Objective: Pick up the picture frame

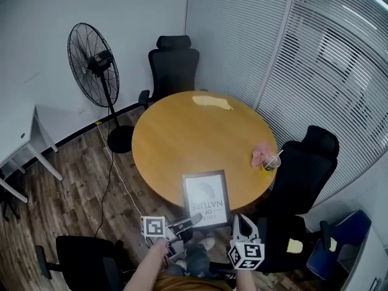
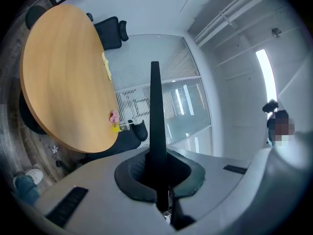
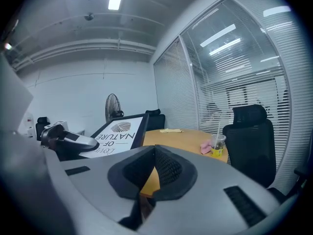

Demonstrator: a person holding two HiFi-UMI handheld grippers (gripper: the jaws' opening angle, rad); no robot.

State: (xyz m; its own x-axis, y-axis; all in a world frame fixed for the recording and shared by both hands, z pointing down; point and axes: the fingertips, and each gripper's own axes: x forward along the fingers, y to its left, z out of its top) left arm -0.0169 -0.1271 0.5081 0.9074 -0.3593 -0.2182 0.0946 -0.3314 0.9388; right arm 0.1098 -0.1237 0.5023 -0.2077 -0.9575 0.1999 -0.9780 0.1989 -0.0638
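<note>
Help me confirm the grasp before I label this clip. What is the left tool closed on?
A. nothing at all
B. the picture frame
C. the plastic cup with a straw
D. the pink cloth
B: the left tool is shut on the near corner of the picture frame, and in the left gripper view the frame's thin dark edge stands clamped between the jaws.

Smooth matt wooden table [image 1: 182, 138], picture frame [image 1: 206, 200] with paper print, wood-plank floor [image 1: 73, 193]

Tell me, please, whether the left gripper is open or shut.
Shut: the left gripper clamps the near edge of the picture frame, which stands as a thin dark strip between its jaws.
</note>
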